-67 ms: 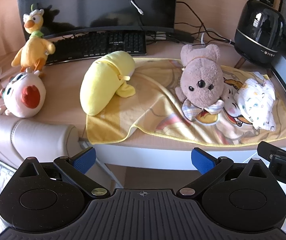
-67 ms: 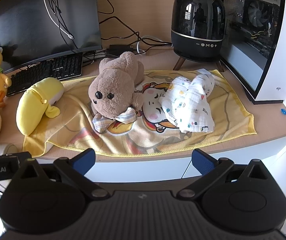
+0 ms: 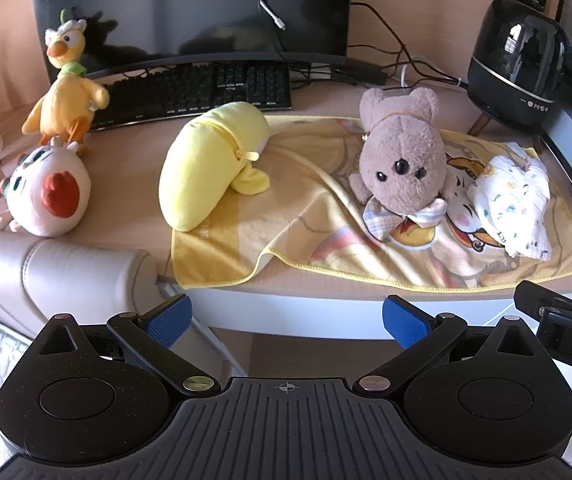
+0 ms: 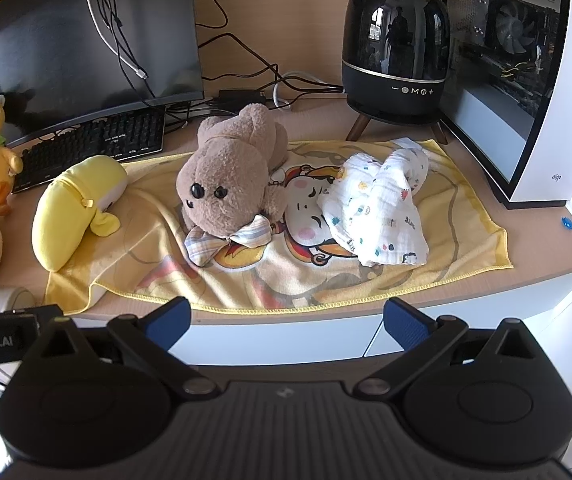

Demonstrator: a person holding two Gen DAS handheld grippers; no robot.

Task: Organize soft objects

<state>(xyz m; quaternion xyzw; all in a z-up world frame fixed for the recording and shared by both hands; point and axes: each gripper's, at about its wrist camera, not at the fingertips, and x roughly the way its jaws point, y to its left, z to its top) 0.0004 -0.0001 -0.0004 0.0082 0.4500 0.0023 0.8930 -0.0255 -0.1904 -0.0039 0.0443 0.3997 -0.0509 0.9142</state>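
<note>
Yellow blanket (image 3: 426, 264) drapes the desk's front edge; the left gripper (image 3: 286, 316) hangs before it, jaws spread, empty. From the right view, the right gripper (image 4: 286, 316) also gapes; nothing is grasped yet. Likely next: reaching for the brown bear (image 4: 229, 176) mid-blanket.

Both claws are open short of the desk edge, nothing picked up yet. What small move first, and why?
Probably ease the right claw forward toward the white patterned cloth. It lies loose on the yellow blanket, nearest that side, and the brown bear beside it looks clear of it.
</note>
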